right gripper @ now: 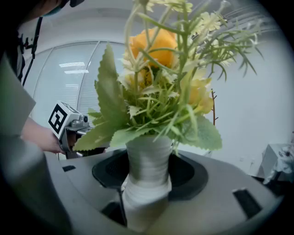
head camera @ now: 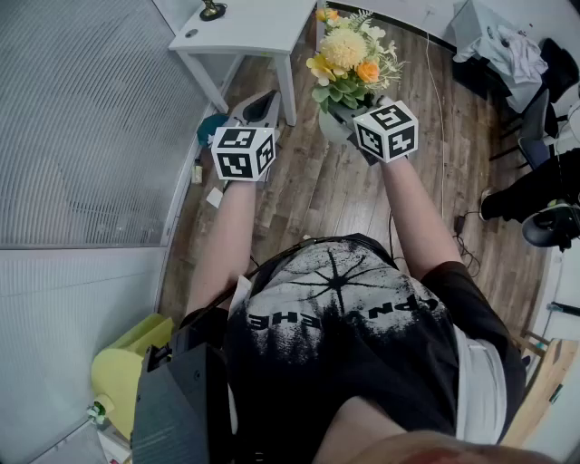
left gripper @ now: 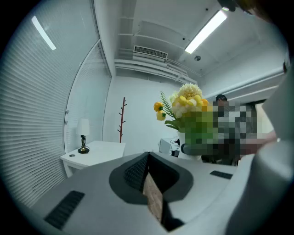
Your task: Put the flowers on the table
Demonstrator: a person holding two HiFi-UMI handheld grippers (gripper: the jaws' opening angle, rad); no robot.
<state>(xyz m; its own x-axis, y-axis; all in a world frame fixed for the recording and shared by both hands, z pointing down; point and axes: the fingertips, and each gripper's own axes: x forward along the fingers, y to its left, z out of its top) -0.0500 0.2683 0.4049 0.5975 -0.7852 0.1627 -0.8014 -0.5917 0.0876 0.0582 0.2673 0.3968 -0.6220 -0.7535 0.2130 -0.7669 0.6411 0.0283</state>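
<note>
R gripper (head camera: 352,127) clamps the ribbed white vase (right gripper: 148,174) of yellow & orange flowers (head camera: 349,54), upright in mid-air over the wood floor (head camera: 317,199), near the corner of the white table (head camera: 245,23). L gripper (head camera: 260,104), jaws together w/ nothing between them, hangs alongside, apart from the vase.

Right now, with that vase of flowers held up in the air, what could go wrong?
Only the right gripper clamps the ribbed white vase, and the flowers make it top-heavy, so it might tilt or slip onto the wood floor. The left gripper is shut and empty, giving no support. A small lamp stands on the white table; setting the vase beside it or near an edge could knock something over.
</note>
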